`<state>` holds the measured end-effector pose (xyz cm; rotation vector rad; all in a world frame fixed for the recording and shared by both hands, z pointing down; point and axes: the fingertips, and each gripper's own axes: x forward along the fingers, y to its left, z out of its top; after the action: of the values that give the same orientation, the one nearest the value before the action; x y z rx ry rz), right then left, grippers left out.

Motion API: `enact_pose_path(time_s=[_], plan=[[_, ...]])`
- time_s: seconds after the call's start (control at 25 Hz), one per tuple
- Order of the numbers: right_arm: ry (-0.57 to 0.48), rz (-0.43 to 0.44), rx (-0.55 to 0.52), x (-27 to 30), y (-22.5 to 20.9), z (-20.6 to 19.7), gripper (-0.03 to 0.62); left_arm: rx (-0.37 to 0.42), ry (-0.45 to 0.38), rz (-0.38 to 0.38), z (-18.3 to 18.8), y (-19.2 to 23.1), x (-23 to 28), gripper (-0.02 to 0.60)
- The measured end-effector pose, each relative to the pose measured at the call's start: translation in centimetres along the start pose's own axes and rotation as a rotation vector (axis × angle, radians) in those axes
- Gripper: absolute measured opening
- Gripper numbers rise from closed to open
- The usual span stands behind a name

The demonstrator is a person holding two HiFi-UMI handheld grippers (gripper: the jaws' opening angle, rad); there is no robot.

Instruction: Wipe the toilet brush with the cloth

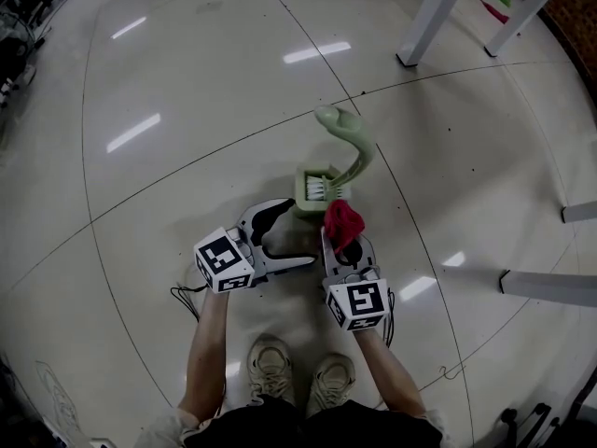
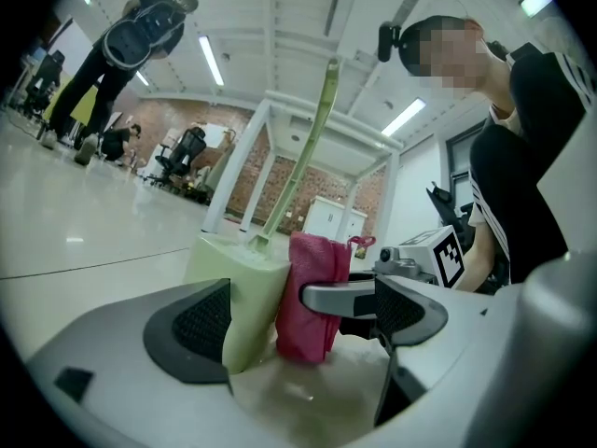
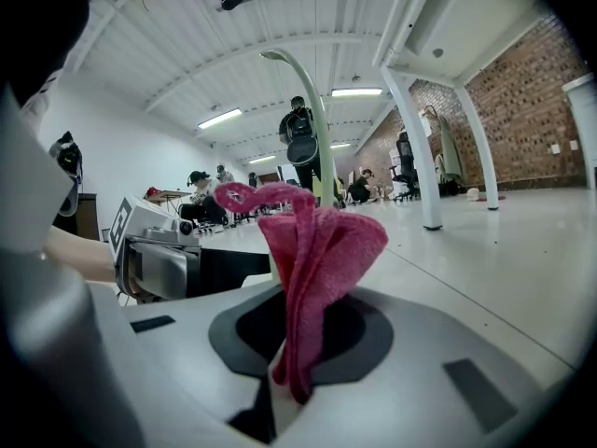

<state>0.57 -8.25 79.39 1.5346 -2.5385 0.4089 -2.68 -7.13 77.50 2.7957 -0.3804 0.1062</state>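
Note:
A pale green toilet brush stands in its square holder [image 1: 320,185] on the floor, its curved handle [image 1: 343,127] rising away from me. My right gripper [image 1: 341,247] is shut on a red cloth [image 1: 342,220], which sticks up from the jaws just beside the holder. In the right gripper view the cloth [image 3: 317,250] fills the shut right gripper [image 3: 300,332], with the handle [image 3: 315,110] behind it. My left gripper [image 1: 298,234] is open, low at the holder's near left side. In the left gripper view the holder [image 2: 238,301] and cloth [image 2: 312,292] stand between the left gripper's [image 2: 298,320] wide jaws.
White table legs [image 1: 431,17] stand at the back right, and more legs [image 1: 550,287] at the right edge. My shoes [image 1: 270,367] are right behind the grippers. A thin cable [image 1: 187,299] lies on the glossy floor at the left. Other people stand far off [image 2: 140,40].

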Motion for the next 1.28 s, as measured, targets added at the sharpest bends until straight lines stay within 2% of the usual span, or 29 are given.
enact_pose_path(time_s=[0.16, 0.44, 0.64, 0.8, 0.96, 1.16, 1.2, 1.24, 1.28], plan=[[0.004, 0.044, -0.033, 0.7, 1.4, -0.2, 0.031, -0.010, -0.021, -0.017, 0.0, 0.0, -0.1, 0.465], [-0.010, 0.133, 0.018, 1.5, 3.3, -0.1, 0.031, -0.040, -0.061, -0.051, 0.6, -0.1, -0.6, 0.465], [0.006, 0.160, 0.001, 2.7, 5.3, -0.4, 0.031, -0.014, -0.054, -0.022, 0.9, 0.0, -2.5, 0.465], [0.015, 0.196, -0.007, 3.5, 6.6, -0.5, 0.031, -0.022, -0.105, 0.029, 2.0, 0.8, -4.8, 0.465], [-0.015, 0.220, 0.051, 2.8, 7.5, 0.9, 0.031, -0.014, -0.128, 0.055, 3.0, 0.9, -6.4, 0.465], [-0.072, 0.233, 0.115, 0.6, 7.7, 3.4, 0.031, -0.118, -0.175, 0.036, 3.7, 0.7, -6.6, 0.462], [-0.080, 0.230, 0.119, 0.1, 7.3, 3.7, 0.031, -0.136, -0.172, 0.021, 3.7, 0.4, -6.4, 0.448], [-0.087, 0.225, 0.122, -0.4, 6.9, 4.0, 0.031, -0.144, -0.169, 0.007, 3.9, 0.1, -6.2, 0.384], [-0.094, 0.218, 0.124, -0.9, 6.4, 4.3, 0.031, -0.139, -0.170, 0.001, 4.1, -0.2, -6.1, 0.285]])
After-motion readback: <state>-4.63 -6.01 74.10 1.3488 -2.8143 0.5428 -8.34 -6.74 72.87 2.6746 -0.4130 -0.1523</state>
